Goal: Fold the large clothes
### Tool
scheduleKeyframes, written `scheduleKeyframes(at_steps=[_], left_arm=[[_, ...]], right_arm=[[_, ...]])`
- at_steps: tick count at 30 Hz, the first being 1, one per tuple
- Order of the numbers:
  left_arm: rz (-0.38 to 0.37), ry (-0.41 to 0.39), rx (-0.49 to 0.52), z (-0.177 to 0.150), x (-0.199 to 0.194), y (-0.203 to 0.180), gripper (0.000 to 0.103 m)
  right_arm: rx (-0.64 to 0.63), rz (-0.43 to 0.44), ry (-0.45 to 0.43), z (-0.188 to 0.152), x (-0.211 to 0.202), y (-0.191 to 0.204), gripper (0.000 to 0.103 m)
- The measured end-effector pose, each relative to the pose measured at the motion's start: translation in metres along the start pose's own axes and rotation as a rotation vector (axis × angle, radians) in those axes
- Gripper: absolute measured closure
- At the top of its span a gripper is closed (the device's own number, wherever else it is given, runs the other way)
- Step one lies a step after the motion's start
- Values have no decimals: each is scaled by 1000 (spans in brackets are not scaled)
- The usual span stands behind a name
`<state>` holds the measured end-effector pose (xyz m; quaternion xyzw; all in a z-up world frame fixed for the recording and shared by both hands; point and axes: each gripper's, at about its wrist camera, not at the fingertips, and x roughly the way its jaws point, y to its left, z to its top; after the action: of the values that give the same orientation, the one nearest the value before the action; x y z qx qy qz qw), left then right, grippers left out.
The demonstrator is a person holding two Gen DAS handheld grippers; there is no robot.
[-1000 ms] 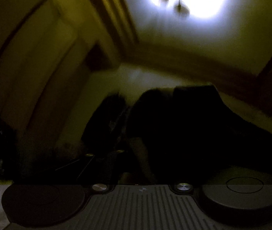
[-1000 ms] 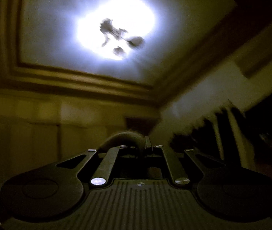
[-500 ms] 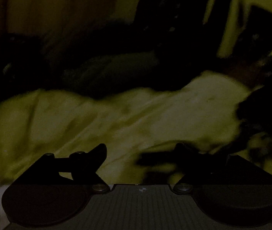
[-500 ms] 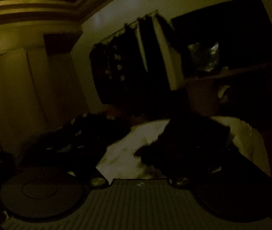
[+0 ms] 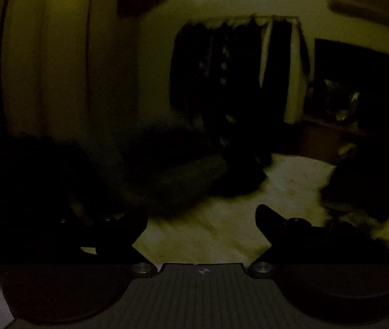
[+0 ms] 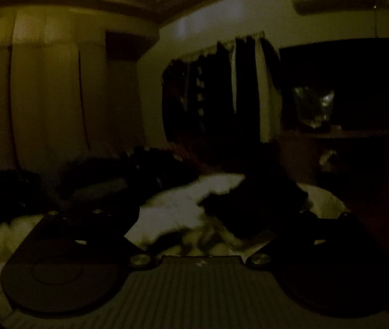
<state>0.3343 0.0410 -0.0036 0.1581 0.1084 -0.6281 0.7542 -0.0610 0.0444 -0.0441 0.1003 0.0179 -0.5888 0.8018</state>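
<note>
The room is very dark. Dark clothes (image 5: 189, 181) lie in a heap on a pale bed sheet (image 5: 221, 230) ahead of my left gripper (image 5: 201, 219), whose fingers stand wide apart and hold nothing. In the right wrist view a dark garment (image 6: 252, 200) lies on the same pale sheet (image 6: 172, 208), just ahead of my right gripper (image 6: 202, 219). Its fingers are also spread wide and empty. More dark clothes (image 6: 101, 181) are piled to the left.
A wardrobe or pale panelled wall (image 6: 46, 104) stands at the left. Dark clothes hang on a rail (image 6: 216, 93) against the far wall. A dark screen or cabinet (image 6: 345, 87) is at the right.
Both grippers swung down from pointing at the ceiling lamp to facing the bed. Both were shut a second ago, the left on dark cloth, and now stand open.
</note>
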Motion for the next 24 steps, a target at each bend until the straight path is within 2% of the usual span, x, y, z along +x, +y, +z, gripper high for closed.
scheduleKeyframes(at_steps=[2, 4, 6, 7, 8, 10, 13, 17, 20, 22, 24], left_arm=[[82, -65, 138, 37, -16, 16, 0], [215, -128, 292, 70, -32, 43, 0], [316, -78, 345, 90, -41, 75, 0], [337, -39, 330, 96, -47, 88, 0], [327, -15, 288, 96, -55, 102, 0], [207, 22, 171, 78, -67, 121, 0], [15, 140, 48, 16, -58, 114, 0], [-229, 402, -19, -89, -13, 53, 0], [-409, 575, -73, -149, 14, 3, 0], [-461, 634, -67, -171, 24, -26, 0], [-488, 627, -43, -178, 21, -39, 0]], right_arm=[[20, 24, -11, 14, -8, 8, 5], [27, 68, -6, 30, -15, 19, 4], [15, 125, -3, 42, -20, 31, 2], [9, 153, 16, 46, -18, 37, 2], [11, 173, 43, 48, -16, 42, 2], [28, 212, 102, 43, -10, 52, 2], [-33, 261, 152, 15, -7, 71, 6], [-242, 273, 258, -41, -1, 109, 10], [-280, 346, 398, -88, 11, 131, 12], [-318, 314, 448, -114, 14, 143, 19], [-295, 294, 472, -126, 13, 147, 21]])
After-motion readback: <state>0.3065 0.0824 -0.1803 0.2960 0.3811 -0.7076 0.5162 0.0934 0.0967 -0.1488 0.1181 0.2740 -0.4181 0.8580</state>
